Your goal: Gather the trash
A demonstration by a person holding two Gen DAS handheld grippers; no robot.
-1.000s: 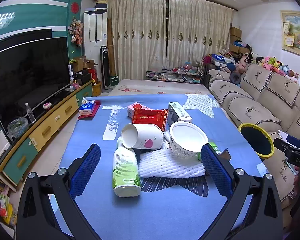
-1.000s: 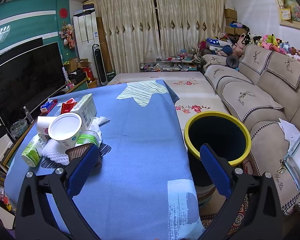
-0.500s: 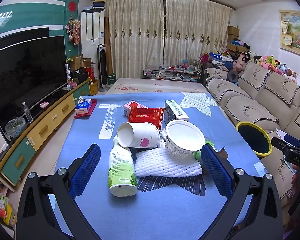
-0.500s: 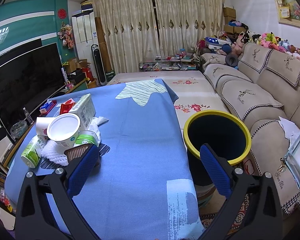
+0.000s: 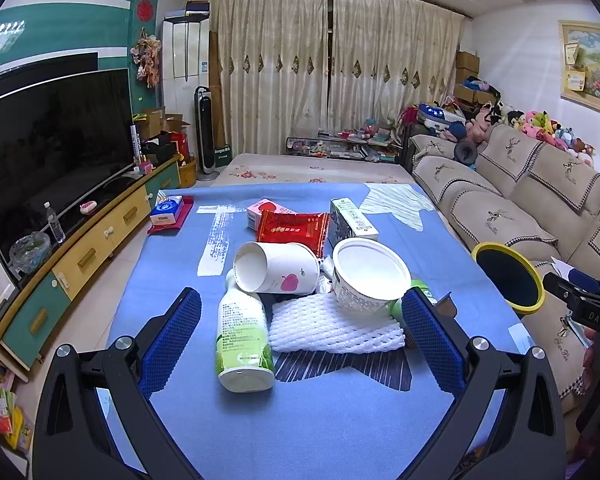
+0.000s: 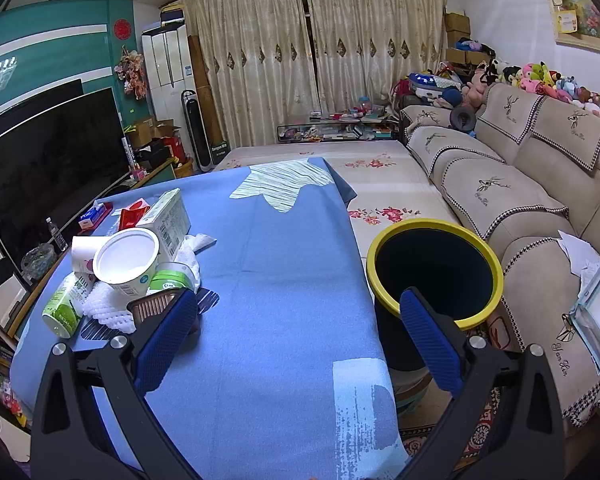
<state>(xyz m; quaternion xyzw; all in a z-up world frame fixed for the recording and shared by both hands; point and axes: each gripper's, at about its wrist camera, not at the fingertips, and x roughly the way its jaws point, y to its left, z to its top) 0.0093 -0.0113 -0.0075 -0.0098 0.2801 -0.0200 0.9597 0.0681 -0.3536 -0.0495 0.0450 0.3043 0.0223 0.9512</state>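
A heap of trash lies on the blue-covered table (image 5: 300, 420): a green-and-white bottle (image 5: 244, 334) on its side, a tipped paper cup (image 5: 274, 266), a white tub (image 5: 370, 276), white foam netting (image 5: 332, 324), a red packet (image 5: 292, 228) and a white carton (image 5: 352, 222). My left gripper (image 5: 300, 312) is open, just short of the heap, its fingers flanking the bottle and netting without touching. A yellow-rimmed dark bin (image 6: 436, 268) stands beside the table's right edge. My right gripper (image 6: 300, 316) is open and empty over bare cloth, the heap (image 6: 128, 264) to its left, the bin to its right.
A beige sofa (image 6: 520, 200) runs along the right, papers (image 6: 596, 308) on its near seat. A TV (image 5: 48, 152) on a low cabinet (image 5: 92, 248) lines the left wall. A tissue box (image 5: 166, 210) sits at the table's far left. The other gripper's handle (image 5: 580, 300) shows at right.
The left gripper has crept forward and slightly right toward the heap, so the trash looms a little larger. The right view has barely shifted. Both stay open.
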